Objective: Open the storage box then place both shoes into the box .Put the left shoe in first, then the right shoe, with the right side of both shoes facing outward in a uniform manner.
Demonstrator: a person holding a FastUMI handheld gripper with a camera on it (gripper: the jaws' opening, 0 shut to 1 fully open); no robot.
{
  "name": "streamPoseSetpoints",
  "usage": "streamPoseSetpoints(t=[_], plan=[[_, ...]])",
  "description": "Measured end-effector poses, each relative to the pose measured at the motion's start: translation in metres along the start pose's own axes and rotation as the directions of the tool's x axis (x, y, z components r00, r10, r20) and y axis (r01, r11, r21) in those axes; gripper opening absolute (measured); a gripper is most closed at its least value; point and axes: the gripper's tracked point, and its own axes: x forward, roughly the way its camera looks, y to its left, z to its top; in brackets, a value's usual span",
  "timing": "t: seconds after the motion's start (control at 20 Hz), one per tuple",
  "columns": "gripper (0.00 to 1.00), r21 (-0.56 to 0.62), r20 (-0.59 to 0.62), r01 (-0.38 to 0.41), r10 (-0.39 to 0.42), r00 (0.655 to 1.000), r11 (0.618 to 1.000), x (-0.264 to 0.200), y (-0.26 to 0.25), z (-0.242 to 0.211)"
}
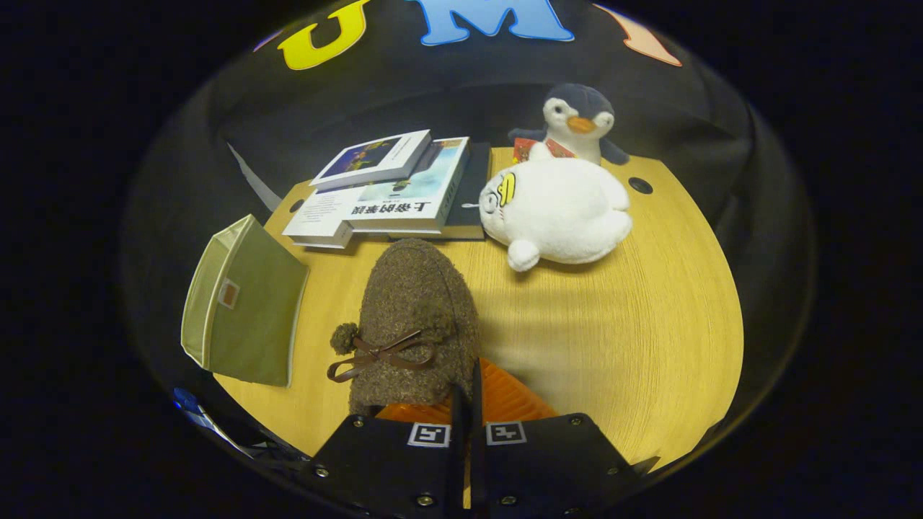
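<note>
Cloth-walled booth, wooden table (649, 324), books (404, 194)

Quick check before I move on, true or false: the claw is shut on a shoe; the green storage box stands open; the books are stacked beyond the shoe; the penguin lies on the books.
1. The claw is shut on the brown fuzzy shoe. True.
2. The green storage box stands open. False: it lies folded flat beside the shoe.
3. The books are stacked beyond the shoe. True.
4. The penguin plush lies on the books. False: it stands behind the white seal plush.
</note>
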Motion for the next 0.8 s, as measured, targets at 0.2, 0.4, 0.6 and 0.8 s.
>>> streamPoseSetpoints(t=[0.2,0.4,0.6,0.8], plan=[[0.04,-0.017,0.025,-0.033,0.034,0.999,0.999,-0.016,0.032,0.022],[0.04,-0.029,0.033,-0.067,0.068,0.997,0.997,-0.024,0.063,0.040],[0.04,-0.046,0.033,-0.087,0.089,0.995,0.995,-0.027,0.094,0.055],[0.04,-0.071,0.009,-0.112,0.112,0.994,0.991,-0.032,0.117,0.061]])
